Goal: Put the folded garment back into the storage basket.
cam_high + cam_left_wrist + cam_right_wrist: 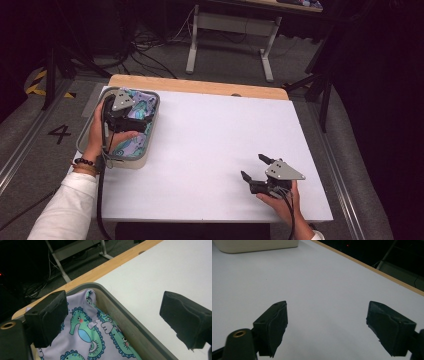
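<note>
White tabletop [215, 150] with a wooden strip along its far edge, dark floor and cables behind. Left gripper [113, 317]: jaws spread wide, nothing between the pads; held above the tray's far corner, one jaw over the cloth, the other out over the bare table. Cloth [85, 340]: lilac fabric printed with green seahorses, lying crumpled inside the tray and reaching up its inner wall. Tray [130, 327]: grey, shallow, rounded rim, set at the table's left side near the far edge. Right gripper [327, 327]: jaws likewise wide apart and empty, pointing across open white surface, well apart from the tray. In the high view the right gripper [256, 168] sits near the table's front right, a hand behind it; the left gripper [131, 116] hangs over the tray [82, 142], its hand at the tray's near side.
</note>
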Demonstrator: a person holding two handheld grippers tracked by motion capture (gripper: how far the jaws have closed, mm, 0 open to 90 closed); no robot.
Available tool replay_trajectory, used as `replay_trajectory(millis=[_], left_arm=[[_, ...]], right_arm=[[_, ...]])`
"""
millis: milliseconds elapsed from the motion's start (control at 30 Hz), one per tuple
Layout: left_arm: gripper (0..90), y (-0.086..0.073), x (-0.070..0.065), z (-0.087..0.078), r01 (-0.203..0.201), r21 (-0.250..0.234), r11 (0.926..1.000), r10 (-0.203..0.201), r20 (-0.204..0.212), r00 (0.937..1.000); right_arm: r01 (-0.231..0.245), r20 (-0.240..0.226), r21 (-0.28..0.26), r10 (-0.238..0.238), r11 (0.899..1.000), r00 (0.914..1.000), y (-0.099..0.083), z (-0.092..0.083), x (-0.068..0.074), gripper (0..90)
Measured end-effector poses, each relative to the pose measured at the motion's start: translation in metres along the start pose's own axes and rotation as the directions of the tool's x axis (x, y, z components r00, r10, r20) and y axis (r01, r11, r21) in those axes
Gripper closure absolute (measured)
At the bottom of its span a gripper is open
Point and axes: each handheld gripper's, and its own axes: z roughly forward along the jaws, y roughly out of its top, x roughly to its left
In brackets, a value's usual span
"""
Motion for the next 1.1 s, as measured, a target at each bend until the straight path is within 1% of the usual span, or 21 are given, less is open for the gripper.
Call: replay_trajectory(millis=[67, 100, 167, 200, 233, 267, 333, 433, 467, 600, 667, 700, 733, 767, 800, 867, 967, 1100], left_arm=[[8.9, 0.000, -0.002, -0.001, -0.012, -0.006, 0.9999, 0.012, -0.014, 0.9998], [8.8, -0.001, -0.003, -0.002, -0.012, -0.015, 0.9998, 0.012, -0.012, 0.9999], [8.2, -0.002, -0.005, -0.005, 0.004, -0.041, 0.9991, -0.004, 0.000, 1.0000], [8.2, -0.002, -0.006, -0.006, 0.010, -0.050, 0.9987, -0.010, 0.004, 0.9999], [7.8, -0.003, -0.007, -0.006, 0.014, -0.055, 0.9984, -0.014, 0.005, 0.9999], [7.0, -0.003, -0.008, -0.006, 0.012, -0.056, 0.9983, -0.012, 0.002, 0.9999], [6.2, -0.005, -0.010, -0.008, 0.006, -0.068, 0.9977, -0.007, -0.018, 0.9998], [5.5, -0.006, -0.013, -0.010, 0.006, -0.088, 0.9961, -0.008, -0.015, 0.9999], [5.4, -0.006, -0.014, -0.011, 0.012, -0.096, 0.9953, -0.013, -0.009, 0.9999], [5.2, -0.008, -0.017, -0.012, 0.013, -0.104, 0.9945, -0.015, -0.011, 0.9998], [4.9, -0.010, -0.019, -0.011, 0.004, -0.096, 0.9954, -0.005, -0.015, 0.9999], [4.9, -0.010, -0.020, -0.011, 0.006, -0.101, 0.9949, -0.007, -0.015, 0.9999], [4.9, -0.010, -0.021, -0.012, -0.006, -0.097, 0.9953, 0.004, -0.016, 0.9999], [4.9, -0.010, -0.023, -0.013, -0.002, -0.110, 0.9939, 0.000, -0.018, 0.9998], [4.9, -0.010, -0.023, -0.014, 0.002, -0.115, 0.9933, -0.004, -0.011, 0.9999], [5.0, -0.009, -0.025, -0.015, 0.006, -0.127, 0.9918, -0.008, -0.011, 0.9999], [4.9, -0.008, -0.029, -0.016, 0.016, -0.142, 0.9897, -0.016, 0.005, 0.9999], [4.8, -0.008, -0.034, -0.016, 0.001, -0.145, 0.9895, 0.000, 0.005, 1.0000]], right_arm=[[-0.003, -0.002, 0.000, 0.003, 1.000, 1.0000, 0.000, 0.000, 0.000, 14.7], [-0.007, -0.009, -0.002, 0.007, 1.000, 0.9999, 0.000, 0.000, 0.000, 13.3], [-0.011, -0.015, -0.004, 0.011, 1.000, 0.9998, 0.000, 0.001, -0.001, 11.3], [-0.010, 0.000, 0.003, 0.010, 1.000, 1.0000, 0.000, 0.001, 0.000, 10.4], [-0.012, 0.006, 0.010, 0.012, 1.000, 0.9999, 0.000, 0.002, 0.000, 9.4], [-0.014, 0.001, 0.008, 0.014, 1.000, 0.9999, 0.000, 0.002, 0.000, 8.8], [-0.024, -0.003, -0.005, 0.024, 1.000, 0.9997, 0.000, 0.001, 0.000, 7.9], [-0.027, -0.008, -0.023, 0.027, 0.999, 0.9996, 0.001, 0.000, -0.001, 6.9], [-0.031, -0.012, -0.026, 0.031, 0.999, 0.9994, 0.001, 0.000, -0.001, 6.5], [-0.024, -0.015, -0.030, 0.024, 0.999, 0.9996, 0.001, 0.001, 0.000, 6.0], [-0.021, -0.012, -0.029, 0.021, 0.999, 0.9997, 0.001, 0.001, 0.001, 5.5], [-0.018, -0.012, -0.033, 0.018, 0.999, 0.9998, 0.001, 0.001, 0.001, 5.5], [-0.020, -0.014, -0.036, 0.020, 0.999, 0.9997, 0.001, 0.001, 0.001, 5.5], [-0.020, -0.013, -0.037, 0.020, 0.999, 0.9997, 0.001, 0.001, 0.001, 5.5], [-0.021, -0.011, -0.042, 0.021, 0.999, 0.9997, 0.001, 0.000, 0.001, 5.5], [-0.023, -0.009, -0.046, 0.022, 0.999, 0.9997, 0.002, 0.000, 0.001, 5.6], [-0.021, -0.004, -0.049, 0.021, 0.999, 0.9998, 0.002, -0.001, 0.001, 5.6], [-0.019, -0.003, -0.051, 0.019, 0.999, 0.9998, 0.002, -0.002, 0.002, 5.6]])
